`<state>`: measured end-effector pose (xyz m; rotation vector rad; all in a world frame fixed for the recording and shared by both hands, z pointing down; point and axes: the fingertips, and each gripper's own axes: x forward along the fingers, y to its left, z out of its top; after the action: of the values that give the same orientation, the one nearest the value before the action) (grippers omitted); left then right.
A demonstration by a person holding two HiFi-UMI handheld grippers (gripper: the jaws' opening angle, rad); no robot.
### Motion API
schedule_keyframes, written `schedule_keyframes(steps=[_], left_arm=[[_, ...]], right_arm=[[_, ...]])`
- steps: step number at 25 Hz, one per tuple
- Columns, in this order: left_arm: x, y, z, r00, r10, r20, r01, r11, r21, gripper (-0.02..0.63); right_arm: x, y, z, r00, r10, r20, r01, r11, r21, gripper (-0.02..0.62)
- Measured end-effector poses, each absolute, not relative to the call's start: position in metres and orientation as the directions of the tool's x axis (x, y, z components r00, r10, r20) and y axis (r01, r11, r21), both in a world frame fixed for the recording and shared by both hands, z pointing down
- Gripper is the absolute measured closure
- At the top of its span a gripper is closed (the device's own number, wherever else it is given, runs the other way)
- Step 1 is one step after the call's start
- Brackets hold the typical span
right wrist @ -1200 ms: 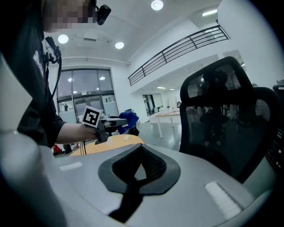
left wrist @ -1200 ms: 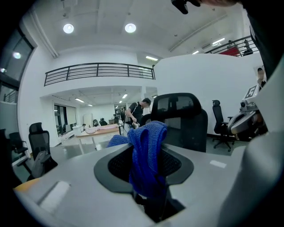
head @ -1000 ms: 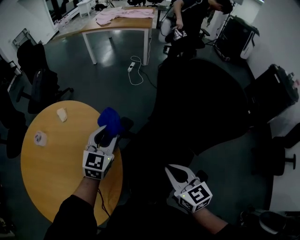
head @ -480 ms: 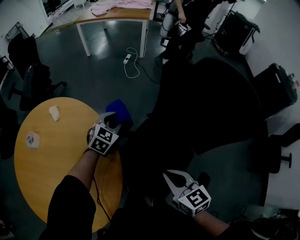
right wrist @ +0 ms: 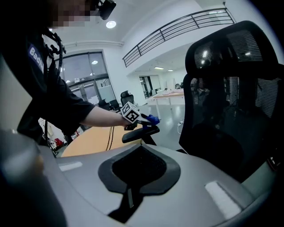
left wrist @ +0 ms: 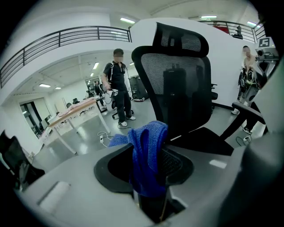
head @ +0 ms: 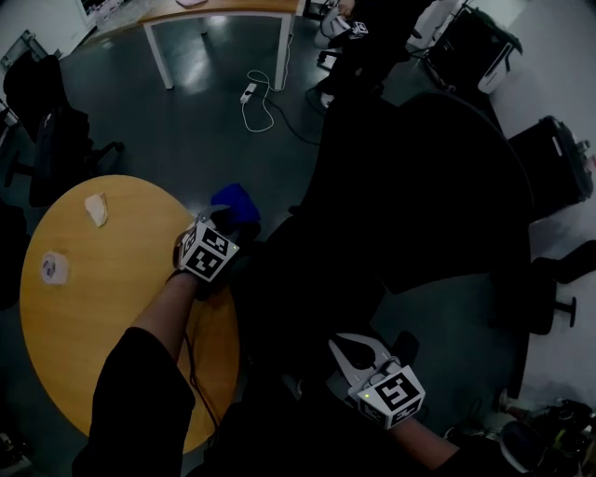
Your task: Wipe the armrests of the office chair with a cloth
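The black mesh office chair (head: pixel 410 186) fills the middle of the head view. My left gripper (head: pixel 226 220) is shut on a blue cloth (head: pixel 235 200), which bunches up between its jaws in the left gripper view (left wrist: pixel 148 150). In the right gripper view the cloth (right wrist: pixel 153 119) sits right at the top of the chair's left armrest (right wrist: pixel 140 132); I cannot tell whether it touches. My right gripper (head: pixel 345 343) hangs low in front of the seat, shut with nothing in it. The other armrest (left wrist: pixel 246 110) shows at the right of the left gripper view.
A round wooden table (head: pixel 112 317) stands left of the chair, with a crumpled paper (head: pixel 96 207) and a small white object (head: pixel 53 268) on it. A cable and power strip (head: pixel 251 93) lie on the floor. A person (head: pixel 363 28) stands beyond the chair. Black cases (head: pixel 559 168) stand at the right.
My left gripper has carried the blue cloth forward and right, off the round table's edge to the chair's left armrest. The right gripper has hardly moved.
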<state>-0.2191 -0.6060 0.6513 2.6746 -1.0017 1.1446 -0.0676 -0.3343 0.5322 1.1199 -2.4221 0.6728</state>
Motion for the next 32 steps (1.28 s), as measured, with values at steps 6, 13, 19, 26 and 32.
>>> schedule_keyframes(steps=[6, 13, 19, 26, 32], left_arm=[[-0.238, -0.592, 0.651, 0.476, -0.556, 0.681, -0.618, -0.763, -0.191, 0.446], [-0.281, -0.56, 0.654, 0.41, -0.589, 0.696, -0.664, -0.716, -0.216, 0.446], [-0.301, -0.531, 0.652, 0.364, -0.616, 0.699, -0.712, -0.668, -0.218, 0.446], [-0.332, -0.499, 0.646, 0.316, -0.65, 0.691, -0.787, -0.586, -0.191, 0.446], [-0.36, -0.459, 0.66, 0.239, -0.632, 0.737, -0.842, -0.513, -0.168, 0.446]], right_arm=[[-0.066, -0.337, 0.528, -0.621, -0.591, 0.515, -0.771, 0.578, -0.266, 0.591], [-0.076, -0.336, 0.521, -0.648, -0.579, 0.495, -0.749, 0.604, -0.274, 0.591], [-0.077, -0.328, 0.513, -0.672, -0.56, 0.484, -0.724, 0.636, -0.269, 0.591], [-0.081, -0.315, 0.506, -0.708, -0.54, 0.456, -0.688, 0.673, -0.272, 0.591], [-0.076, -0.308, 0.498, -0.724, -0.535, 0.436, -0.673, 0.686, -0.277, 0.59]])
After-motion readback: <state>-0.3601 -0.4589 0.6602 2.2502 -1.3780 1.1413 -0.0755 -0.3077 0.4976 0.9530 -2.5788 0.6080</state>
